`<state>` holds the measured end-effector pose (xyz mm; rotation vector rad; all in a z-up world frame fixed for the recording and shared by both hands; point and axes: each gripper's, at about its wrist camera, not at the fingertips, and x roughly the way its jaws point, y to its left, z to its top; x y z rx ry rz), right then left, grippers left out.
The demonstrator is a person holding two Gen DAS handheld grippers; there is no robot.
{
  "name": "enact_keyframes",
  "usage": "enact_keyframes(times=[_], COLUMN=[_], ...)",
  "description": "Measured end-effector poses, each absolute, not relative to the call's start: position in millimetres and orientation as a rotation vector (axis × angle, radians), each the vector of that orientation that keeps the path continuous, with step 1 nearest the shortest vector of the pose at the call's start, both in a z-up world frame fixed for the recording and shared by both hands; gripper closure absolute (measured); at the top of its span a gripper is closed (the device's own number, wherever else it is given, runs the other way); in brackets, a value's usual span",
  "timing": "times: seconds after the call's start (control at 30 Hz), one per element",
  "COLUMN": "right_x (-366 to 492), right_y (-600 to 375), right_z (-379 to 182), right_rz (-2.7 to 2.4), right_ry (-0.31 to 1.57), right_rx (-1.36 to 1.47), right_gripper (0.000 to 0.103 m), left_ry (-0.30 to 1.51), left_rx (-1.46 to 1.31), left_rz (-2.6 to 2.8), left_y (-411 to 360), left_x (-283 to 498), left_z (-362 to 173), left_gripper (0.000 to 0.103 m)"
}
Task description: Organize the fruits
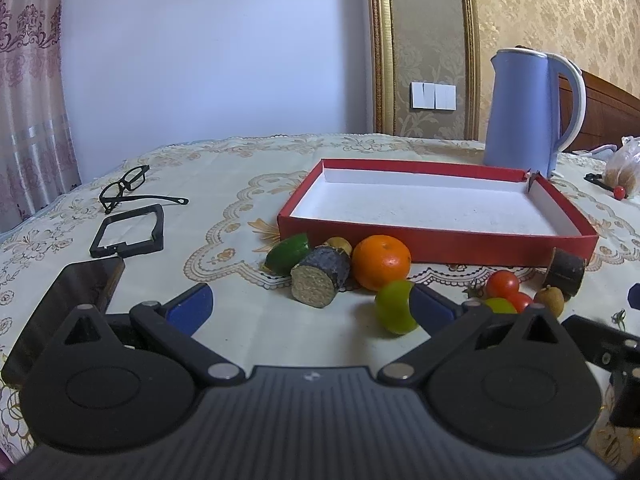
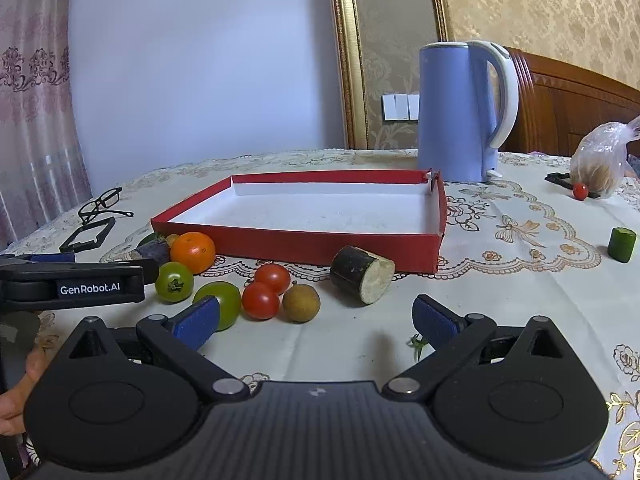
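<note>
A red tray with a white floor (image 1: 440, 246) (image 2: 320, 246) lies on the table, with nothing in it. Fruit lies along its near wall: an orange (image 1: 382, 262) (image 2: 193, 252), dark sugarcane pieces (image 1: 320, 280) (image 2: 362, 274), green tomatoes (image 1: 394, 306) (image 2: 174, 282), red tomatoes (image 1: 503, 284) (image 2: 272, 278), a brown longan (image 2: 301, 303). My left gripper (image 1: 310, 306) is open, low over the table just short of the fruit; its right finger touches a green tomato. My right gripper (image 2: 316, 320) is open and empty, just short of the red tomatoes and longan.
A blue kettle (image 1: 528, 112) (image 2: 460, 112) stands behind the tray. Glasses (image 1: 128, 186), a black frame (image 1: 130, 232) and a phone (image 1: 60, 304) lie at the left. A plastic bag (image 2: 600, 164), a small red tomato (image 2: 580, 191) and a green piece (image 2: 622, 244) lie at the right.
</note>
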<state>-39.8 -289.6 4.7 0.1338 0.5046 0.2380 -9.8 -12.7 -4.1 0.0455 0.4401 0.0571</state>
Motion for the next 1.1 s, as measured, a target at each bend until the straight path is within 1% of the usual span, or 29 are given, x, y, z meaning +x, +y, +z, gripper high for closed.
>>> enact_keyframes(times=[1.1], right_x=[-39.6], right_y=[-293.4], right_z=[3.0], right_rz=[0.257], right_ry=[0.497], right_rx=[0.151], right_gripper=[0.000], left_ry=[0.449], left_rx=[0.045], left_rz=[0.064], left_y=[-12.0], left_x=[-8.5], left_z=[-5.6], left_gripper=[0.000])
